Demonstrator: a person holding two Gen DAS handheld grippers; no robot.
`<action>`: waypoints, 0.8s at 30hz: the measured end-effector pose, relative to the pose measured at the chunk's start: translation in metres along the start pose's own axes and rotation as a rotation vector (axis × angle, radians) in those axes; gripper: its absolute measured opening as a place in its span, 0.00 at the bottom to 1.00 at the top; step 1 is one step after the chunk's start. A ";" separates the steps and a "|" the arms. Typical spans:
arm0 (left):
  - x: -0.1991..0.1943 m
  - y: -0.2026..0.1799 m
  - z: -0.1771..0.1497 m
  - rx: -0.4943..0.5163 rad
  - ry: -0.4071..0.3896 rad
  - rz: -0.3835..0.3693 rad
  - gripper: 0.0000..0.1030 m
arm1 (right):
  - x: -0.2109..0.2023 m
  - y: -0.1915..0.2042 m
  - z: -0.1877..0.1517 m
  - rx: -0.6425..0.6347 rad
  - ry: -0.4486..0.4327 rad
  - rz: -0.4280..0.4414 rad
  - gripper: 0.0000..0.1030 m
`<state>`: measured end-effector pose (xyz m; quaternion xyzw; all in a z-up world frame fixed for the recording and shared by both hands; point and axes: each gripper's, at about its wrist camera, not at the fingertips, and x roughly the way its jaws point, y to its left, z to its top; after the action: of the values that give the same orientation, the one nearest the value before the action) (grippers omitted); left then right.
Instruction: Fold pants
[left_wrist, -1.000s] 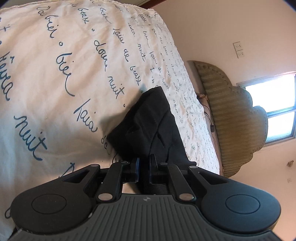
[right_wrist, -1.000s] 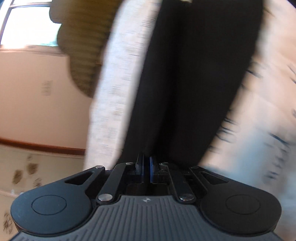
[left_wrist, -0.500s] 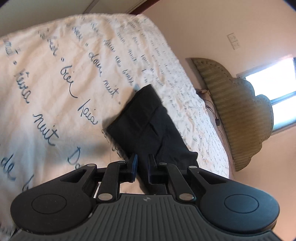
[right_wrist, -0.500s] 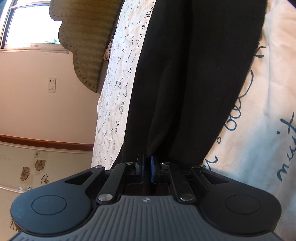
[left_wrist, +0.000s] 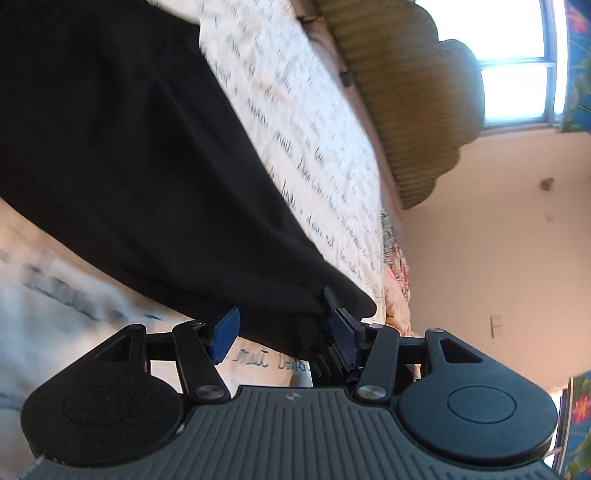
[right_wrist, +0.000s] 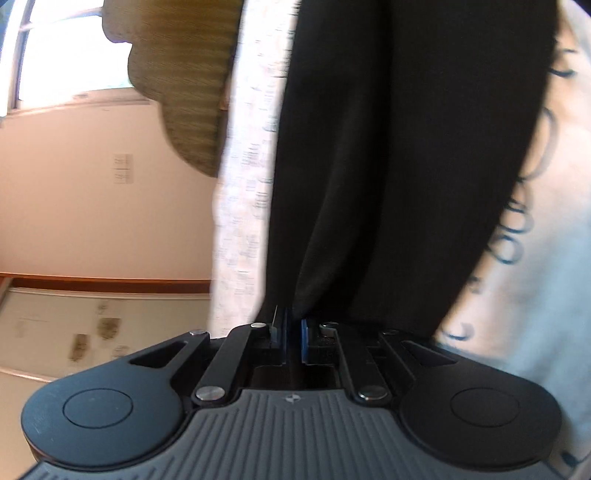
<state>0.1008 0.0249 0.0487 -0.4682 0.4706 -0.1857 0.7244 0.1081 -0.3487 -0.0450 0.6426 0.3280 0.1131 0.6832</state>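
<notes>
a: status of the fold?

b: judged partial. the pants lie as one long dark strip on the bed sheet, running toward the headboard end of the bed. the legs appear already laid together; the crosswise folds look not yet done.

a: left gripper?

b: low over the sheet, jaws wide apart, one end of the pants between them, not clamped.

a: right gripper?

b: low at the near end of the pants, jaws nearly together, pinching a ridge of the dark cloth.
</notes>
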 end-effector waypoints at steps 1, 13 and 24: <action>0.010 -0.003 -0.003 -0.032 0.002 -0.004 0.56 | -0.001 0.003 0.000 0.000 0.003 0.024 0.06; 0.053 -0.014 -0.007 -0.127 -0.156 0.264 0.45 | -0.004 -0.004 0.017 0.072 0.053 0.177 0.07; 0.025 -0.020 -0.010 -0.089 -0.220 0.275 0.01 | 0.000 -0.014 0.005 0.150 0.084 0.145 0.74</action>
<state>0.1082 -0.0078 0.0523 -0.4484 0.4557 -0.0114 0.7689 0.1071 -0.3545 -0.0590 0.7087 0.3165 0.1642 0.6088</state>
